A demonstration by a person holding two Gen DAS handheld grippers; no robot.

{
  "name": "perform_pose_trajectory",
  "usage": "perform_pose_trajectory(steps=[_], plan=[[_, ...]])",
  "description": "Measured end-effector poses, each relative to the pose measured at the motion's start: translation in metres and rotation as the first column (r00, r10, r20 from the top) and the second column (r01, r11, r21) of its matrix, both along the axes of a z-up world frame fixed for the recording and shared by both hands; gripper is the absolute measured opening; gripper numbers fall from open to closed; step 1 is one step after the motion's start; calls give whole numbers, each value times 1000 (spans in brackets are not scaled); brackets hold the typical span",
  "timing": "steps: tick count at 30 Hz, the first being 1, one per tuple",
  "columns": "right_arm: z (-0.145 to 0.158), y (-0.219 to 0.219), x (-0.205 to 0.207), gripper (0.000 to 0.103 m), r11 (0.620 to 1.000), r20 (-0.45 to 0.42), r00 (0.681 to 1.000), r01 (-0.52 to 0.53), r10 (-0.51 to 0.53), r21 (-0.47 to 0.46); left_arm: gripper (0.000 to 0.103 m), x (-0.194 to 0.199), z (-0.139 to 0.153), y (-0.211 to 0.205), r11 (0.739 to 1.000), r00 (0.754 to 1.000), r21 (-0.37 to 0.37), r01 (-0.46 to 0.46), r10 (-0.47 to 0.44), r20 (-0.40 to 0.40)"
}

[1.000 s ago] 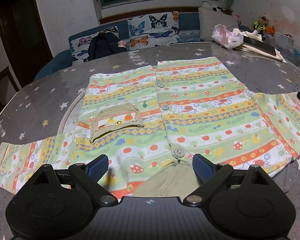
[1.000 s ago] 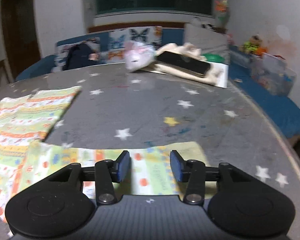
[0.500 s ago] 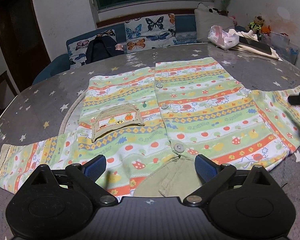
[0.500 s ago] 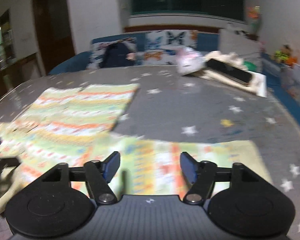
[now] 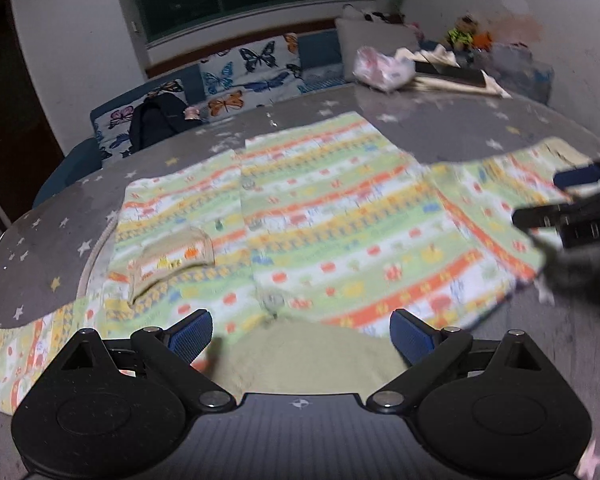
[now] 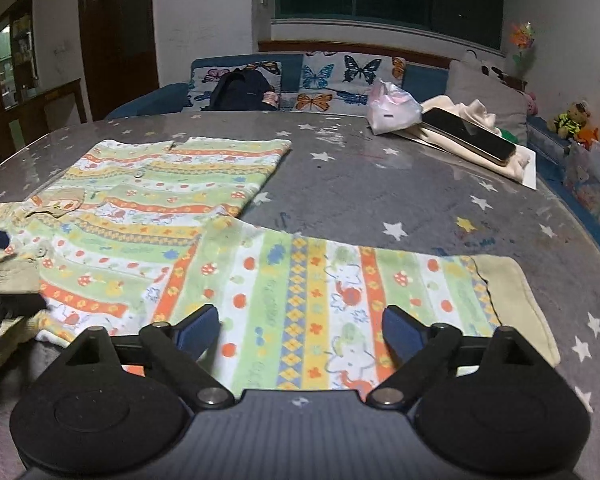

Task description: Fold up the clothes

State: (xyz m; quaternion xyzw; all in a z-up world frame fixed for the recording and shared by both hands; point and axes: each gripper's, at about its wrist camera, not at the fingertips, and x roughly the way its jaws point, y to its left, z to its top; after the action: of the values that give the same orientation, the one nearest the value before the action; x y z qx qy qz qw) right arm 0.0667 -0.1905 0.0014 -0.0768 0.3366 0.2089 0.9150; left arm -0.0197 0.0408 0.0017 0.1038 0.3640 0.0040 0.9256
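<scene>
Both grippers are hanging tilted downward, jaws apart.

The left gripper (image 5: 301, 334) is sitting at the bottom centre of its frame with its blue pads spread wide. The right gripper (image 6: 300, 330) is opening its jaws, nothing pinched between them; it is also showing at the right edge of the left view.

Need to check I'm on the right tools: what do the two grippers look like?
Both match: the left gripper and right gripper have matte black linkage arms on round black housings, silver pivot screws, blue ribbed finger pads and a ridged dark centre plate. No cables or sleeves show.
</scene>
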Motion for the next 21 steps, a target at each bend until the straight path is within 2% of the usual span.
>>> perform_pose_trajectory(steps=[1,3,7,12,17,21], plan=[[-1,-1,0,100,1000,0,1000,2,-2,-1,98,-4,0,1,1000,1000,6,11,-11,4],[-4,-3,1,103,1000,0,1000,7,-7,-4,98,-10,2,3,999,999,21,39,-39,2],[-6,-5,2,103,1000,1,1000,9,-9,-1,98,-16,6,3,995,996,53,84,-84,0],[-6,-4,2,103,1000,-1,1000,8,-8,-2,98,-8,19,-2,997,996,14,79,-80,42],[-7,-4,2,103,1000,-1,1000,8,-8,-1,98,2,2,-18,993,994,28,110,-110,-12],[-7,-3,2,103,1000,-1,1000,9,-9,-2,99,-1,2,-20,993,993,19,115,-115,-14]])
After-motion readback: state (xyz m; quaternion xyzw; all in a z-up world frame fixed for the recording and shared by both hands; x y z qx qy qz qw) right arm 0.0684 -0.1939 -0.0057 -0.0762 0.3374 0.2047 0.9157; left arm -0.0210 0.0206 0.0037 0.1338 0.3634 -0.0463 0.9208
